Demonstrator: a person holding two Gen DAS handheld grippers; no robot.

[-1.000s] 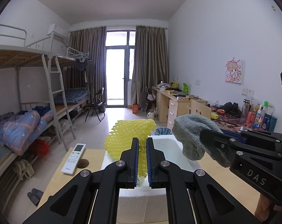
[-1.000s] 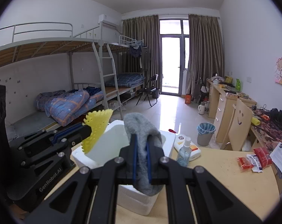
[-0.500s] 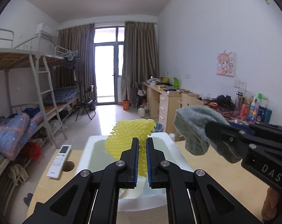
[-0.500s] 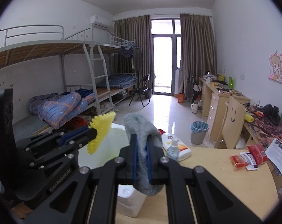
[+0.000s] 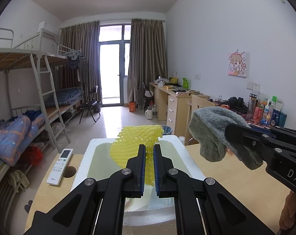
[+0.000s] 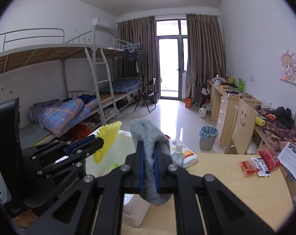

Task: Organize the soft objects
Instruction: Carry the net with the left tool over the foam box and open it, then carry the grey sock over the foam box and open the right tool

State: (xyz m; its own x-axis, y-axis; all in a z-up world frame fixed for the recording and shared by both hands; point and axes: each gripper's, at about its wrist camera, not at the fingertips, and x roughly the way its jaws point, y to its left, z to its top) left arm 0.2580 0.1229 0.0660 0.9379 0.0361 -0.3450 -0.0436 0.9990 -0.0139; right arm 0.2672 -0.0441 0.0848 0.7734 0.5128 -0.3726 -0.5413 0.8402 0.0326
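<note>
1. Yellow foam netting [image 5: 136, 145] — a mesh fruit sleeve — is pinched between the fingers of the left gripper [image 5: 149, 152], which are pressed together on its lower edge.
2. It hangs above the open white styrofoam box [image 5: 184, 156] that sits on the wooden table [image 5: 222, 178].
3. Grey fleecy cloth [image 6: 148, 137] is clamped in the right gripper [image 6: 148, 154]; it drapes over the fingertips and sags below them, above the box's near right corner.
4. Both grippers are raised side by side, the right one just beside the left.
5. On the table — a white remote control [image 5: 59, 166] left of the box, a spray bottle [image 6: 177, 152] and red snack packets [image 6: 259, 162] to its right.
</note>
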